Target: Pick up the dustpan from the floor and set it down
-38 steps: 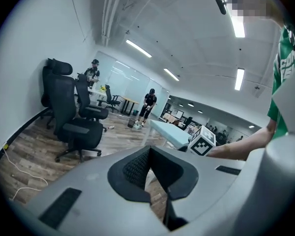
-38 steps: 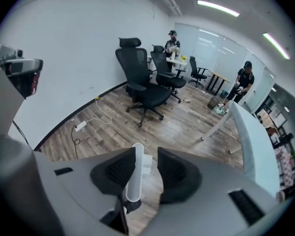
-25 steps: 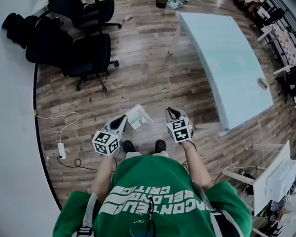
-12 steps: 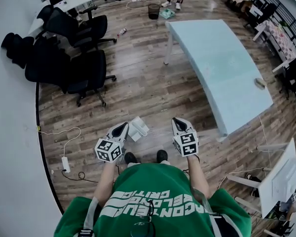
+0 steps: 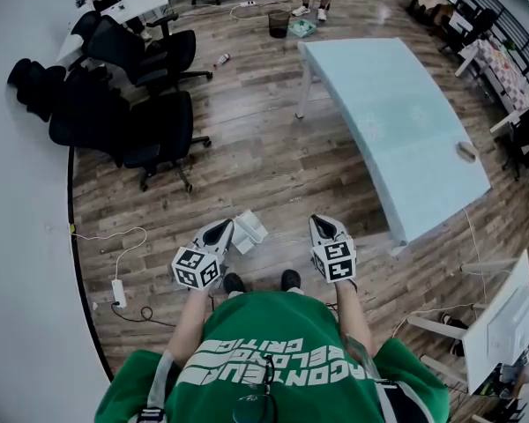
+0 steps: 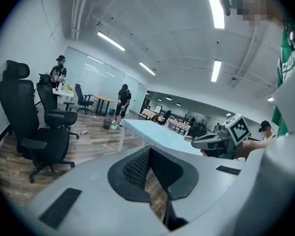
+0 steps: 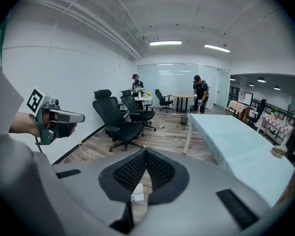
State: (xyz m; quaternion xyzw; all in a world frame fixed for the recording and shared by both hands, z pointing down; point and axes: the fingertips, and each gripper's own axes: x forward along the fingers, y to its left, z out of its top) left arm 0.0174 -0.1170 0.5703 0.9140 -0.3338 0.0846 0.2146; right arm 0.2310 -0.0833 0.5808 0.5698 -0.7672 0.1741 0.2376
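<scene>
Indoors, left tool (image 5: pixel 221 228) and right tool (image 5: pixel 323 224), closed empty, hover over plank floor (image 5: pixel 264 148) bearing the dustpan (image 5: pixel 249 228), near a table (image 5: pixel 397 113).

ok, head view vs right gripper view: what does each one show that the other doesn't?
Head view only: the power strip on the floor near the wall, the person's green shirt and shoes, and the right gripper seen from outside.
Right gripper view only: the ceiling lights, and its own tongs close up, shut with nothing between them.
Both: the light blue table, the black office chairs, the left gripper, and the white dustpan on the floor.
</scene>
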